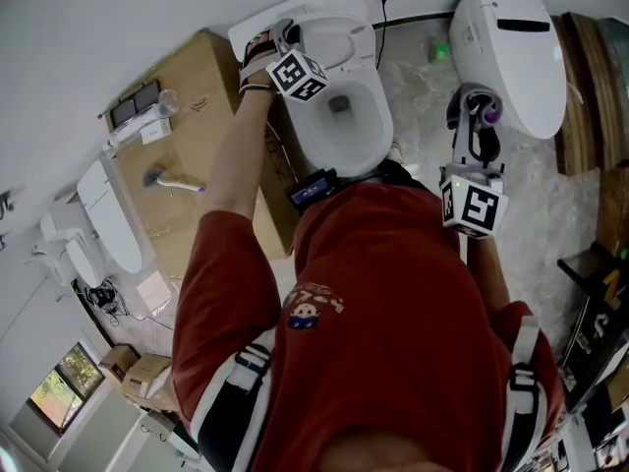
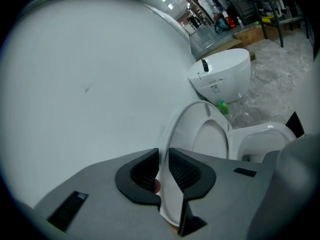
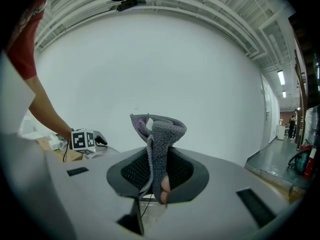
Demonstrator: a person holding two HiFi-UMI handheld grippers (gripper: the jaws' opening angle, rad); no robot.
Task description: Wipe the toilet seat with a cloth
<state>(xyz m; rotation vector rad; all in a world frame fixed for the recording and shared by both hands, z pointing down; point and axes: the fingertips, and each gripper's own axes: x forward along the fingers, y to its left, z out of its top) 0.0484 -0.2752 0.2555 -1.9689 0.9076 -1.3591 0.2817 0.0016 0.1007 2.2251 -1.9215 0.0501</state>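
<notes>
Wiping is judged not yet begun. The left gripper (image 2: 164, 173) jaws are clamped on the edge of the raised seat (image 2: 200, 139). The right gripper (image 3: 157, 176) jaws grip the cloth (image 3: 161, 134), clear of the bowl (image 1: 344, 116).

The floor (image 1: 550, 214) is pale and mottled, with a crinkled sheen. An open white toilet (image 1: 344, 116) stands on it at the far wall. A second toilet (image 1: 511, 47), lid down, stands to its right, and a small green thing (image 1: 438, 53) lies on the floor between them. Just left of the open toilet stands a cardboard box (image 1: 197, 116), and a brush (image 1: 172, 180) lies on its top. Wooden boards (image 1: 590, 87) lie at the far right.
</notes>
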